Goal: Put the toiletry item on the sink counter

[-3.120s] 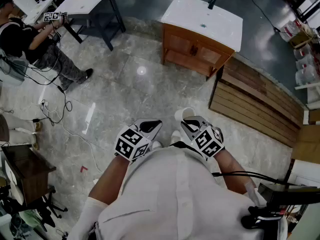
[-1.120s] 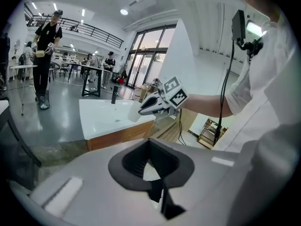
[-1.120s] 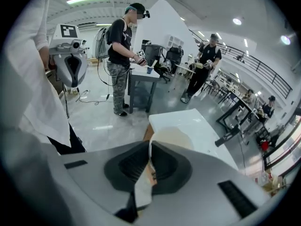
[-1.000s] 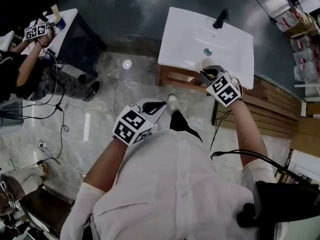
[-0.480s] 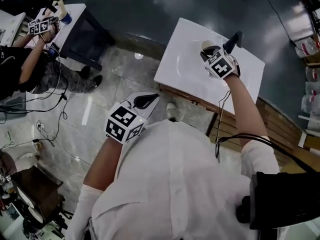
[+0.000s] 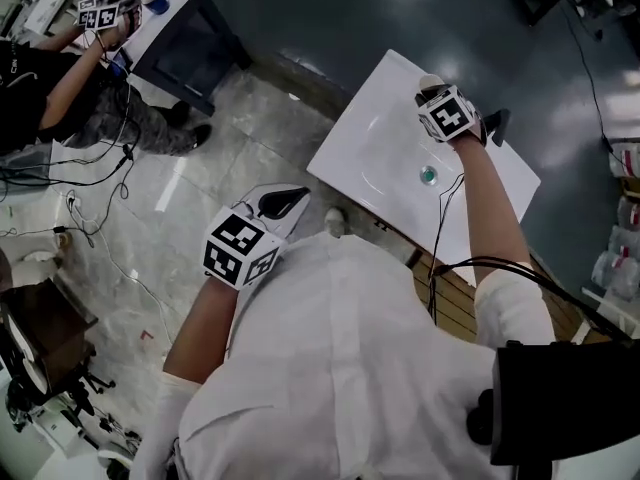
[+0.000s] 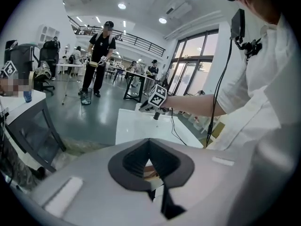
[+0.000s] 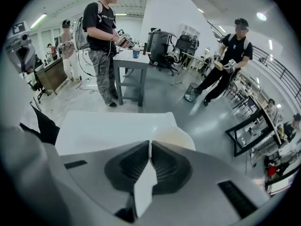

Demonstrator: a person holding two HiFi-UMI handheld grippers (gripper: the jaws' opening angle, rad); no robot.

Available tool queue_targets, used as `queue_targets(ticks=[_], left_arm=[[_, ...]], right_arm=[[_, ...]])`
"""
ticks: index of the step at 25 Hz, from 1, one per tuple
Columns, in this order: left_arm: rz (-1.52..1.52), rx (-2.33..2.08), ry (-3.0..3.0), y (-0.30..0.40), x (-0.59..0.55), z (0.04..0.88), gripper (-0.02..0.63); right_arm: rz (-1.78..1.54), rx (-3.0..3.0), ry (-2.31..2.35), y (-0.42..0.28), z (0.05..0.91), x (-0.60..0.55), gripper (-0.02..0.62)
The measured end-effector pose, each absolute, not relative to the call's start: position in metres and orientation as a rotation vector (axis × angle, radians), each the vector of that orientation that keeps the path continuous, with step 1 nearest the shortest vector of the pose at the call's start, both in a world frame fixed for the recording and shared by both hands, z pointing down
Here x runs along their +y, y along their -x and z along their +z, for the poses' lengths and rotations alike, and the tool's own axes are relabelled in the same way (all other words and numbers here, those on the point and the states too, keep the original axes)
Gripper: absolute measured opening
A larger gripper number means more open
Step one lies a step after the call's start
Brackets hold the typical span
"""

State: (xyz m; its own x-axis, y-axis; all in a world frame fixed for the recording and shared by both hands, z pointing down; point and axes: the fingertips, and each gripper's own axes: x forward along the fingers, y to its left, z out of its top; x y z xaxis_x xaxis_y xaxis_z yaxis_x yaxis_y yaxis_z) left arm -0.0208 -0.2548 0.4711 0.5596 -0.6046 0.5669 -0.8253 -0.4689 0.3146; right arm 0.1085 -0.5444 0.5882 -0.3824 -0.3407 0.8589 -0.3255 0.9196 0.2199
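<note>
A cream cup is pinched by its wall in my right gripper, which is shut on it. It hangs over the far side of the white sink counter, close to the black faucet and beyond the drain. In the right gripper view the cup bulges just past the right gripper, with the counter below it. I cannot tell whether the cup touches the counter. My left gripper is shut on nothing, held near my body; the left gripper faces the counter.
A wooden cabinet carries the sink, and wooden planks lie on the floor beside it. At the upper left a person with grippers sits at a white-topped table. Cables trail across the tiled floor.
My right gripper carried the cup from the sink's near edge across the basin to the far side by the faucet. The left gripper stayed near my body.
</note>
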Motion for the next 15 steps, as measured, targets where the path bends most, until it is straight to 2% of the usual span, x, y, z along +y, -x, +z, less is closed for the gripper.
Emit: queue_targets(ticks=[15], left_arm=[[0.517,-1.17,-2.178,0.028,-0.271,0.482,0.006]], right_arm=[[0.008,-1.956,-0.416,-0.105,0.614,-0.574,0.015]])
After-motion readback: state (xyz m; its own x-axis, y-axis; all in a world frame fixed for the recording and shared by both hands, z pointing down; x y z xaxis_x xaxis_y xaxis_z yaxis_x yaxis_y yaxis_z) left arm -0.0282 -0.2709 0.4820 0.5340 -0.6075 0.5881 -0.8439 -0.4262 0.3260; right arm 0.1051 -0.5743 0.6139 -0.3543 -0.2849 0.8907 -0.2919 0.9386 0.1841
